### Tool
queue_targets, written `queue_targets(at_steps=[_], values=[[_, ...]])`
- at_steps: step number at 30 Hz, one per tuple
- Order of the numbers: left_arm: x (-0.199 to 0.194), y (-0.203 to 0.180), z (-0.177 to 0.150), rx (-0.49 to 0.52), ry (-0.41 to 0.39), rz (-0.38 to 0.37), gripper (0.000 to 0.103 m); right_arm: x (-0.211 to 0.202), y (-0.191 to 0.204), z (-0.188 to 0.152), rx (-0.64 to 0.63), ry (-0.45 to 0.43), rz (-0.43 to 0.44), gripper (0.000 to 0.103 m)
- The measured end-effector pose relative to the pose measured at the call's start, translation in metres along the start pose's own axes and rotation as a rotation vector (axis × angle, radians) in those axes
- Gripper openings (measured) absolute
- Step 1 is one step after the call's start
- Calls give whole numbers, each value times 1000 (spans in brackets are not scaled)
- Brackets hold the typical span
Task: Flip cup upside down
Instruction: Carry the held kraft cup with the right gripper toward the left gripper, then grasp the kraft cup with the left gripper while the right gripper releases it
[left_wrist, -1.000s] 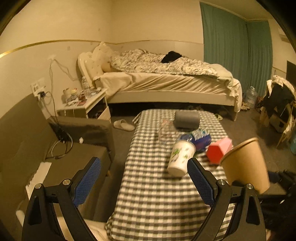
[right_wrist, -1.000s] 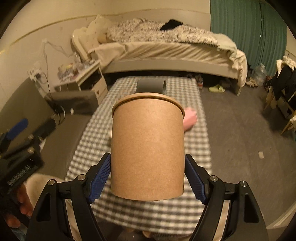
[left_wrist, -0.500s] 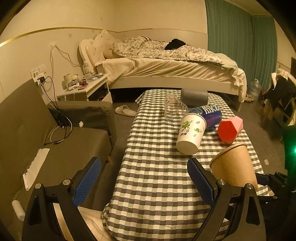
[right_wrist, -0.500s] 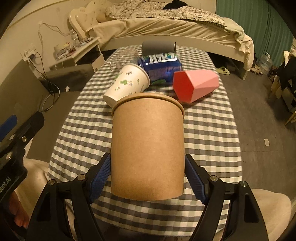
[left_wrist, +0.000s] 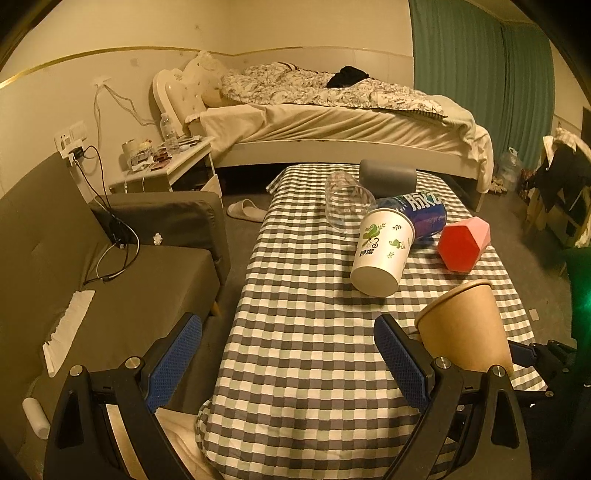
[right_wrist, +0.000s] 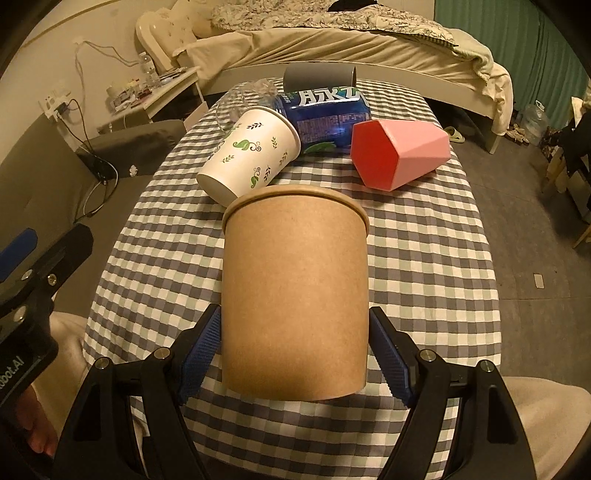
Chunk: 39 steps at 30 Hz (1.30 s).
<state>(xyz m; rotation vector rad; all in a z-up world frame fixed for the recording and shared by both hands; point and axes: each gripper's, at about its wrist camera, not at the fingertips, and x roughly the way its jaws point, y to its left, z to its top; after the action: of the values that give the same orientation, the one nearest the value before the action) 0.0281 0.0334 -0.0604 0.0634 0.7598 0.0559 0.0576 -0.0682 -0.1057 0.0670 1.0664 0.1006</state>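
Observation:
My right gripper (right_wrist: 295, 360) is shut on a brown paper cup (right_wrist: 295, 291), held by its sides near the base, with the rim pointing away from me over the checkered table (right_wrist: 424, 251). In the left wrist view the same brown cup (left_wrist: 465, 328) hangs tilted above the table's near right part. My left gripper (left_wrist: 288, 358) is open and empty above the near left part of the table (left_wrist: 295, 332).
A white leaf-print cup (right_wrist: 251, 158), a blue bottle (right_wrist: 325, 110), a pink and red faceted cup (right_wrist: 399, 155), a clear glass (left_wrist: 345, 206) and a grey cylinder (right_wrist: 317, 75) lie on their sides at the far half. A sofa (left_wrist: 92, 258) stands left, a bed (left_wrist: 332, 114) behind.
Both grippers have tilted down and moved toward the table. The brown cup has come lower over the near end of the table, still held in my right gripper.

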Motion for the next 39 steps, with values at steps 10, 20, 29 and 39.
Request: queue_targets(at_steps=[10,20,29,39], values=[[-6,-4,2,11,-5,24,97,-16,-15,-1,56,-44,42,88],[-29,-25,5,10,-40,-5,97,-79,-43,6,80,-219,6,89],[-32,-62,1,-9,-11,-101,97,-103,-96,1,130,-280,-100,89],[-20,-104,-19,28,53,-161,97,-90,-133,-8,200,-256,-113,89]])
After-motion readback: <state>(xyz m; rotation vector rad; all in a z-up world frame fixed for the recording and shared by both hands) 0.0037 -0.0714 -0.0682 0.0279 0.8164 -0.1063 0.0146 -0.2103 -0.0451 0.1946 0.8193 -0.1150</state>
